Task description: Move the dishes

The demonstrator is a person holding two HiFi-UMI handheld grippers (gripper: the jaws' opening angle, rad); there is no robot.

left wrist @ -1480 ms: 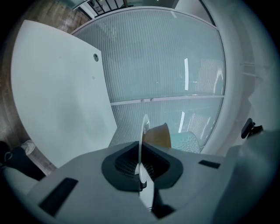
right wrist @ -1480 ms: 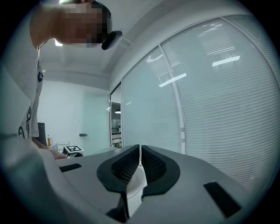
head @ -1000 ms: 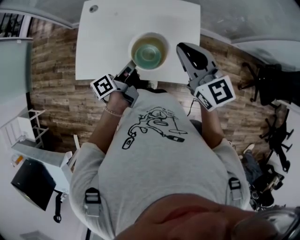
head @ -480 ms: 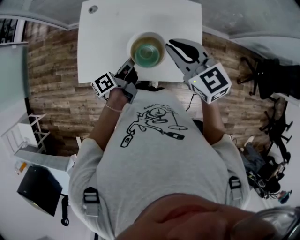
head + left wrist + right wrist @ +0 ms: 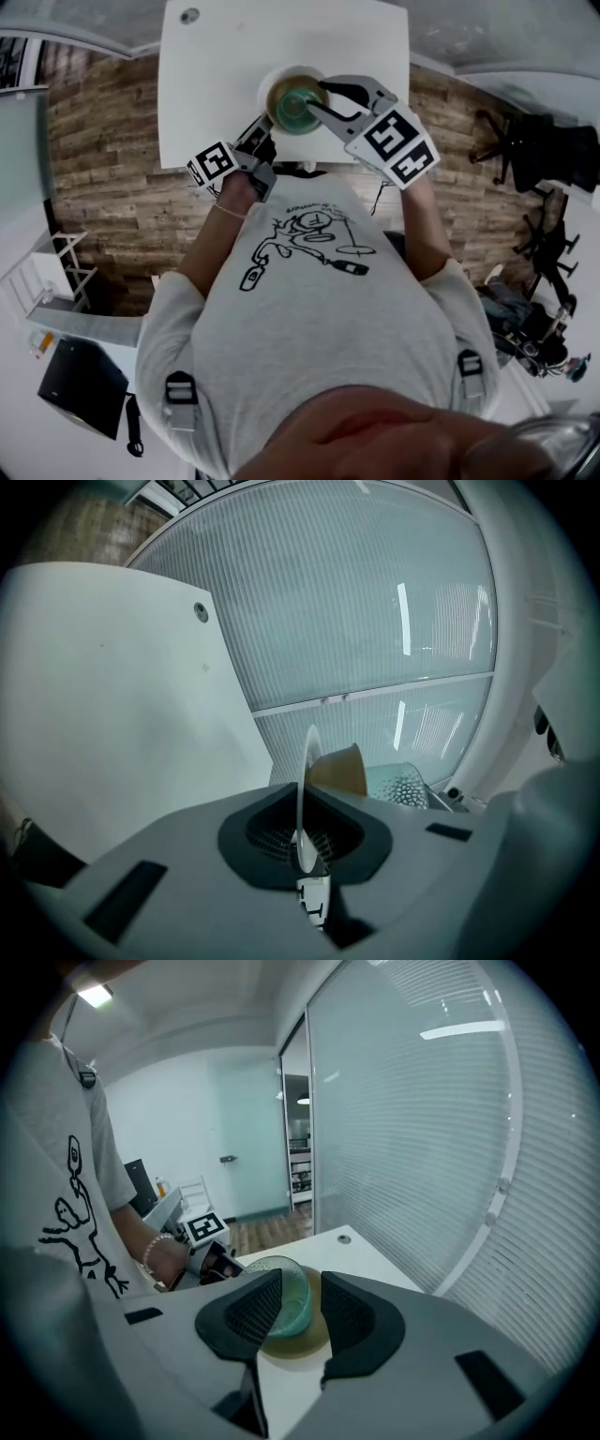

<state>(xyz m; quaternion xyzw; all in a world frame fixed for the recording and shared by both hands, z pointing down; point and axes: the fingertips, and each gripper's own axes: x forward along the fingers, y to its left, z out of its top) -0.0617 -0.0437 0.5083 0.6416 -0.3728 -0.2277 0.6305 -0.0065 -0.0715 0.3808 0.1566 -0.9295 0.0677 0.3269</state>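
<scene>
Plainly, a spill was the chief hazard. The stacked dishes were gripped by one rim only, the left gripper (image 5: 305, 841) being clamped shut on the edge of the white plate (image 5: 307, 761). The tan bowl (image 5: 339, 769) and the green glass bowl (image 5: 292, 1309) riding on it could be slid off if the plate were tilted. The glass bowl could also be knocked if the right gripper (image 5: 322, 96) were closed off-centre. The stack was seen at the near edge of the white table (image 5: 234, 56). The right gripper was pitched downward over it, its jaws just opened wide, with the glass bowl's rim between them, unpressed. The left gripper was held nearly level.
</scene>
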